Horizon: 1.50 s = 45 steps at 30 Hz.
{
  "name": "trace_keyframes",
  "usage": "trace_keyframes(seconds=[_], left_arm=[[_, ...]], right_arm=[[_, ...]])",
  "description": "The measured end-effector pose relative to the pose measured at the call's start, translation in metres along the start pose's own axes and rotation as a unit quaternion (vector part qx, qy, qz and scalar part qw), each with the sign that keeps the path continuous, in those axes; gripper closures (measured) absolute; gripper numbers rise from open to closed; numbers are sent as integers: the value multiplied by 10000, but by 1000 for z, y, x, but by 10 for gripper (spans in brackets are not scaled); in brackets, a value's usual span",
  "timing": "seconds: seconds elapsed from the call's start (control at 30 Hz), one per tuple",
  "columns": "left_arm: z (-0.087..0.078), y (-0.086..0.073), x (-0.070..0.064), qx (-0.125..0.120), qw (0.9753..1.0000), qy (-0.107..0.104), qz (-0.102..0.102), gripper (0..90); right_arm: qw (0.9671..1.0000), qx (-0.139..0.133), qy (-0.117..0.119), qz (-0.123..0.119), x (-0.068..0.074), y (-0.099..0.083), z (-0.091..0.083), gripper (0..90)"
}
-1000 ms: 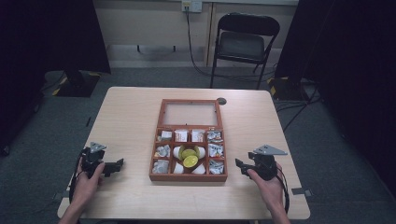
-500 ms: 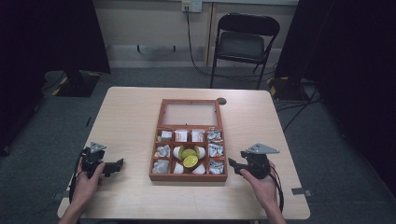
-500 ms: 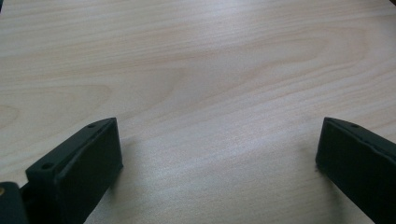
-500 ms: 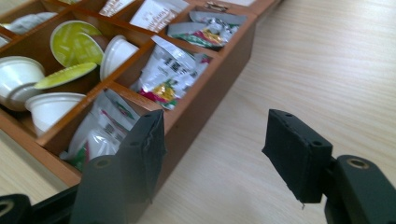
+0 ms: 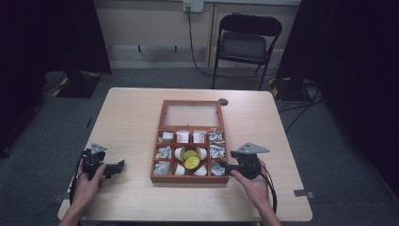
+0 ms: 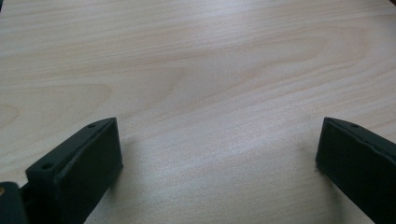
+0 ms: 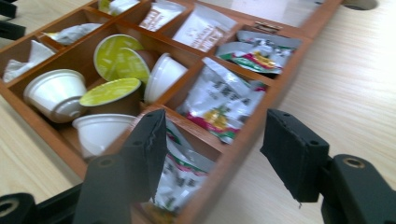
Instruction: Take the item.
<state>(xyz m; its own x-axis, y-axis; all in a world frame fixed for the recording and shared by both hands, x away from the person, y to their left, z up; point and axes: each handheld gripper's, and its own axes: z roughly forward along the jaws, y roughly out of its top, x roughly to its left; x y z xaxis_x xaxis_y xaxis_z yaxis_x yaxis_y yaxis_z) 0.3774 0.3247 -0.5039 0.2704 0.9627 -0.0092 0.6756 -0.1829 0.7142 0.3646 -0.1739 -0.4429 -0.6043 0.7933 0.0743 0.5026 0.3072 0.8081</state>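
A wooden compartment box (image 5: pixel 188 179) lies open at the table's middle, its glass lid (image 5: pixel 191 114) folded back. Its centre compartment holds white capsules (image 7: pixel 56 93) and green-lidded capsules (image 7: pixel 109 91); foil packets (image 7: pixel 224 102) fill the side compartments. My right gripper (image 5: pixel 222 165) is open at the box's near right corner. In the right gripper view its jaws straddle the box's wall (image 7: pixel 261 116), one over a corner packet and one outside over the table. My left gripper (image 5: pixel 119 165) rests open on the bare table left of the box, with nothing between its jaws (image 6: pixel 217 140).
The light wood table (image 5: pixel 131 117) has a round cable hole (image 5: pixel 223 101) behind the box. A folding chair (image 5: pixel 244 44) stands beyond the far edge. Dark curtains flank the room. A person's hands hold both grippers near the table's front edge.
My right gripper has moved left to the box's near right corner. The left gripper and the box have stayed put.
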Motion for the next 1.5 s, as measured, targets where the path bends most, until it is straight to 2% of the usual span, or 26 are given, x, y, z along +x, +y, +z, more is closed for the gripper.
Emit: trace_keyframes(seconds=[0.3,0.47,0.97,1.1,1.2,1.27,1.43,1.5], left_arm=[[-1,0,0,10,10000,-19,-3,0],[-1,0,0,9,10000,-18,-3,0],[-1,0,0,8,10000,-19,-4,0],[-1,0,0,9,10000,-18,-3,0],[-1,0,0,9,10000,-19,-3,0],[-1,0,0,9,10000,-19,-4,0],[-1,0,0,8,10000,-18,-5,0],[-1,0,0,8,10000,-19,-5,0]], right_arm=[[9995,-22,278,-157,20,10,15,416],[9990,34,371,-228,27,13,23,436],[9957,177,815,-414,53,26,57,454],[9950,234,863,-447,56,26,62,463],[9938,438,885,-510,60,26,69,465],[9937,471,881,-513,61,25,71,458],[9934,488,888,-535,66,26,76,425],[9930,577,860,-570,69,25,80,375]])
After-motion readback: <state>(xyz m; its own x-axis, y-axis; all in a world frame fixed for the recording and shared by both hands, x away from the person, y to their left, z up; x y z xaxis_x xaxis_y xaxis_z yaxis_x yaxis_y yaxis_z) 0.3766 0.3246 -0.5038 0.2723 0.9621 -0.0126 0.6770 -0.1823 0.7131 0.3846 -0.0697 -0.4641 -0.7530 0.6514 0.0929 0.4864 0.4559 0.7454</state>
